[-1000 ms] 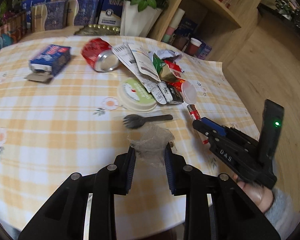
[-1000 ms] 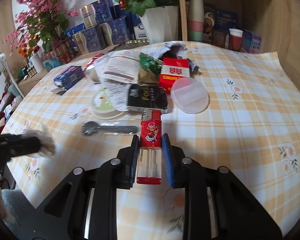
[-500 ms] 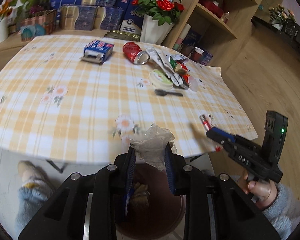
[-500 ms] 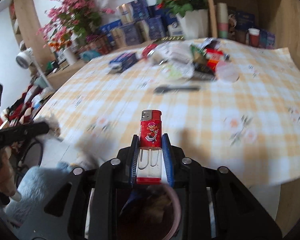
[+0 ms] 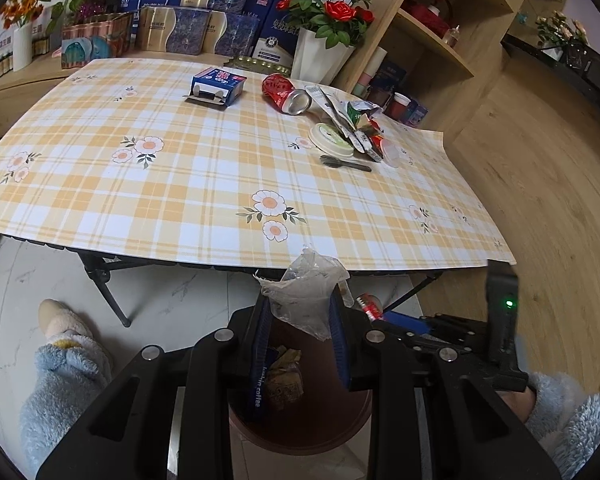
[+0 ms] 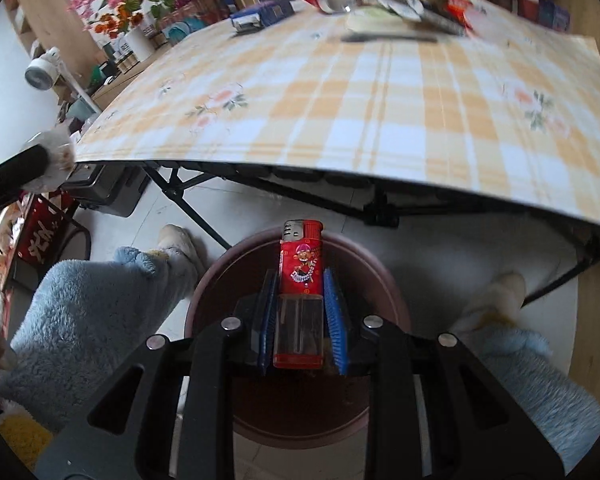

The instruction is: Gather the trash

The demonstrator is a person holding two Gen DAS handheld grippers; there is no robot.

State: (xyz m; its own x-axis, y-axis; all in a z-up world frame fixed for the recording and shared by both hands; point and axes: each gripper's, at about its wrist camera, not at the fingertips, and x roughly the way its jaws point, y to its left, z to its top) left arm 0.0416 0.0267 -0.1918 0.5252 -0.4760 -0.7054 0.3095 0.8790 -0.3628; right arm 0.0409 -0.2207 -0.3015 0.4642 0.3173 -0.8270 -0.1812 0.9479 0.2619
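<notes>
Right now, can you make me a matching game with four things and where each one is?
Things:
1. lighter
2. crumpled plastic wrap
3. red can
4. black spoon

Places:
A. lying on its side on the table
B. in the left tool
C. flat on the table beside the round lid
D. in the right tool

Pairs: 1-D, 2-B, 3-A, 4-C

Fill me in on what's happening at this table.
A person is clearing trash with a handheld claw in each hand. The left claw is clamped on a crumpled clear plastic wrapper, and the right claw grips a red lighter. Both hang over a brown waste bin on the floor beside the table, nothing released yet. A crushed red can, a blue carton, wrappers and a black spoon are on the table.
</notes>
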